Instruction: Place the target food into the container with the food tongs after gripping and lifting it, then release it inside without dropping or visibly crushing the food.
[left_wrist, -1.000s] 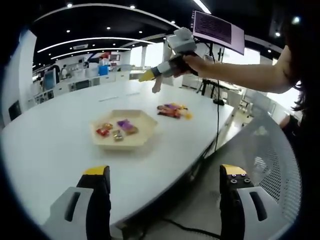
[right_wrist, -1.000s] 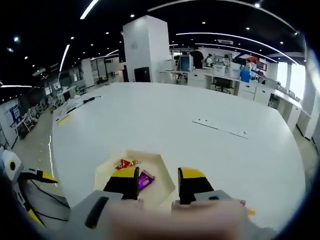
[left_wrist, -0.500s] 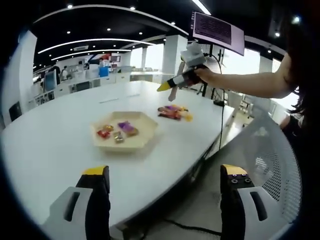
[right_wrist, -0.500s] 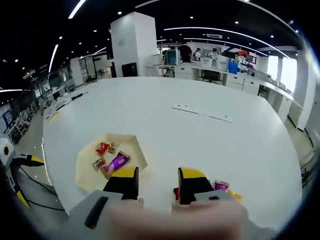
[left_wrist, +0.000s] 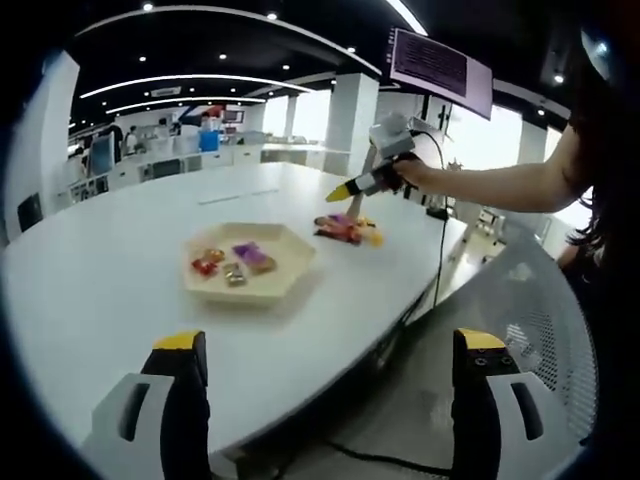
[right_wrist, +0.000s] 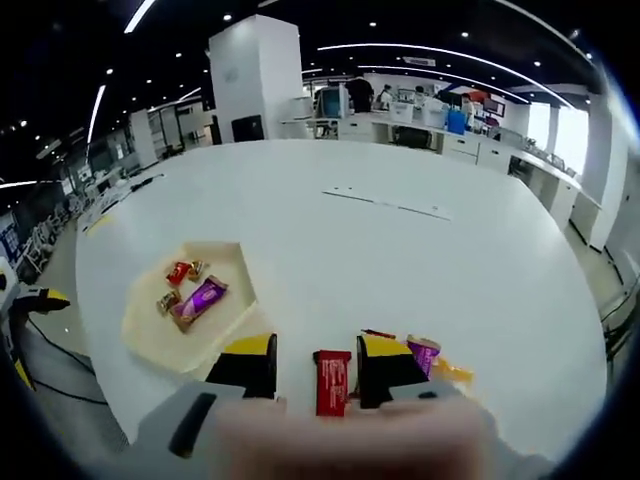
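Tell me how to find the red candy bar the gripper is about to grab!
Start at the big white table and look past the pale six-sided tray to the loose snacks near the table's edge. The red bar lies between the right gripper jaws; its neighbours are a purple wrapper and a yellow one.

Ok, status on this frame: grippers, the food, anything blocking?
Right gripper open, jaws either side of the red snack bar, not gripped. Left gripper open, off the table's edge. Tray holds several sweets. Nothing in the way.
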